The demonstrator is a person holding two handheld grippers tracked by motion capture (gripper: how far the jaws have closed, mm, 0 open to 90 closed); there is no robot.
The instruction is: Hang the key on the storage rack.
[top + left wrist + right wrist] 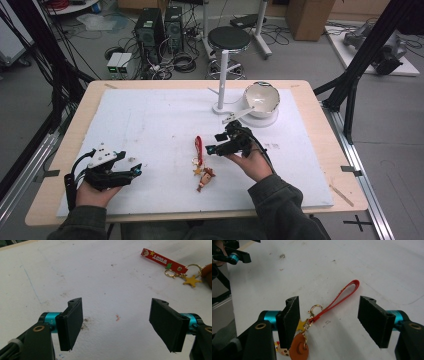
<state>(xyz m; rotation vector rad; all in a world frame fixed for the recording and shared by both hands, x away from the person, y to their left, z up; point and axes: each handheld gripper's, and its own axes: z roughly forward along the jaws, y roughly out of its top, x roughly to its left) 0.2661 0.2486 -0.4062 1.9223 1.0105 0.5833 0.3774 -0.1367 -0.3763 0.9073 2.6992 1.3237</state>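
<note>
Keychain (pixel 201 165) lies mid-desk (pixel 150 115). Right tongs (pixel 216 142) at its 2 o'clock, jaws apart, strap (pixel 337 298) between, unpinched. Left tongs (pixel 136 171) at its 9 o'clock, apart, empty.

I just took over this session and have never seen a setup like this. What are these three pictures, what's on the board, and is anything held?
A person sits at a table holding a two-jaw hand gripper in each hand. The high view looks down from above. The other two pictures come from cameras riding on the grippers, looking along their black jaws.

The left gripper rests open over bare white board. The right gripper is beside a keychain with a red strap, gold clasp and small cowboy figure. Its jaws stand either side of the strap, apart from it, so nothing is held. At the far side, a white bowl sits by a white stand.
</note>
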